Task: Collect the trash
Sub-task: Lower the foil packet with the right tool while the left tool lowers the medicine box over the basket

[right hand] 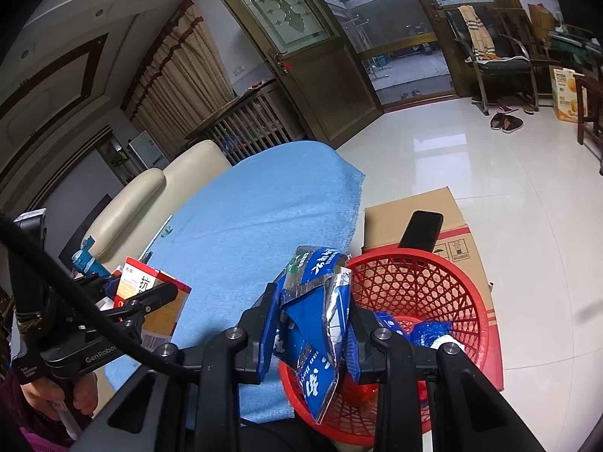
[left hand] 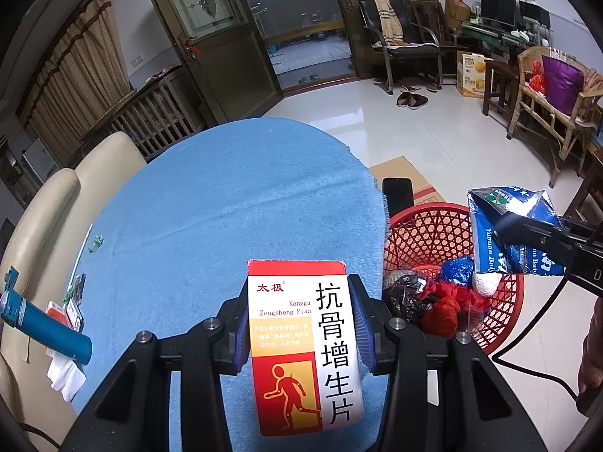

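Note:
A red, orange and white medicine box stands between the blue pads of my left gripper, which is shut on it above the blue cloth. That box also shows at the left of the right wrist view. My right gripper is shut on a crumpled blue foil packet, held over the near rim of a red mesh basket. In the left wrist view the packet hangs above the basket, which holds blue, red and black wrappers and a white ball of paper.
A brown cardboard box with a black phone on it lies behind the basket on the white tile floor. At the cloth's left edge lie a blue tube, a straw, small scraps and white paper. A cream sofa borders it.

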